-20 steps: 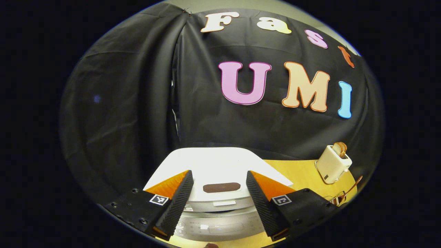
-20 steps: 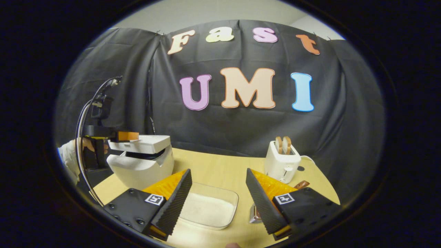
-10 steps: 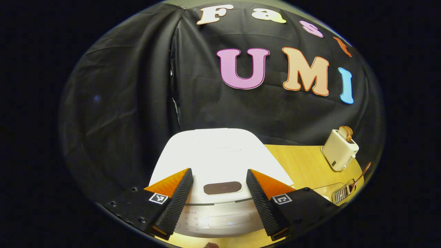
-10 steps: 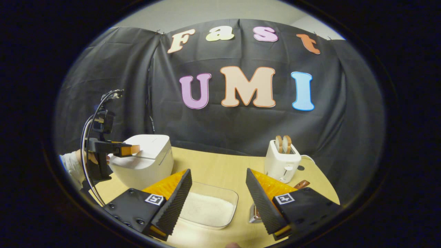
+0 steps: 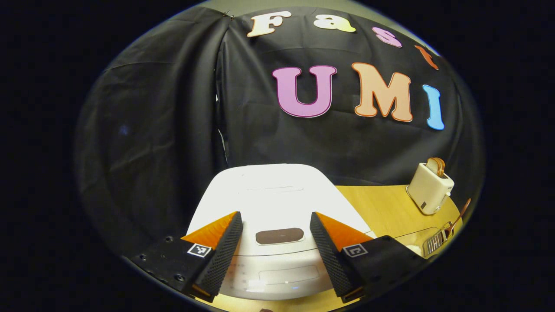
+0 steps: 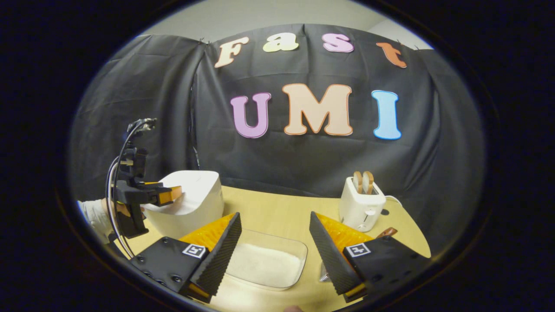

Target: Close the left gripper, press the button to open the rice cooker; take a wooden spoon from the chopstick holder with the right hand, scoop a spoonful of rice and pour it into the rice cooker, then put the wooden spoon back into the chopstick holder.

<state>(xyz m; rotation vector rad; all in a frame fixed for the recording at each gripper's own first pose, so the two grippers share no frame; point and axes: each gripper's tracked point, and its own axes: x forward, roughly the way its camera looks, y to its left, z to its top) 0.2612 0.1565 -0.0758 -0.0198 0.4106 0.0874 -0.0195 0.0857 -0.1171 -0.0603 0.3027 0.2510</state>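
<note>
The white rice cooker (image 5: 269, 195) stands right under my left gripper (image 5: 274, 216), its lid down. Its dark oval button (image 5: 279, 236) lies between my open fingers, which touch nothing. In the right gripper view the left gripper (image 6: 171, 195) hovers over the front of the cooker (image 6: 195, 203), held by a hand. My right gripper (image 6: 274, 215) is open and empty above a clear tray of rice (image 6: 264, 262). The wire chopstick holder (image 5: 435, 245) holds the wooden spoon (image 5: 458, 213). In the right gripper view the spoon handle (image 6: 387, 232) pokes out behind my right finger.
A white toaster (image 6: 362, 206) with bread slices stands at the back right of the wooden table (image 6: 277, 212); it also appears as the toaster (image 5: 430, 188) in the left gripper view. The black cloth wall runs close behind everything.
The cooker lid, ajar one second ago, has dropped shut. The left gripper came down with it and sits lower over the lid. The right gripper barely moved.
</note>
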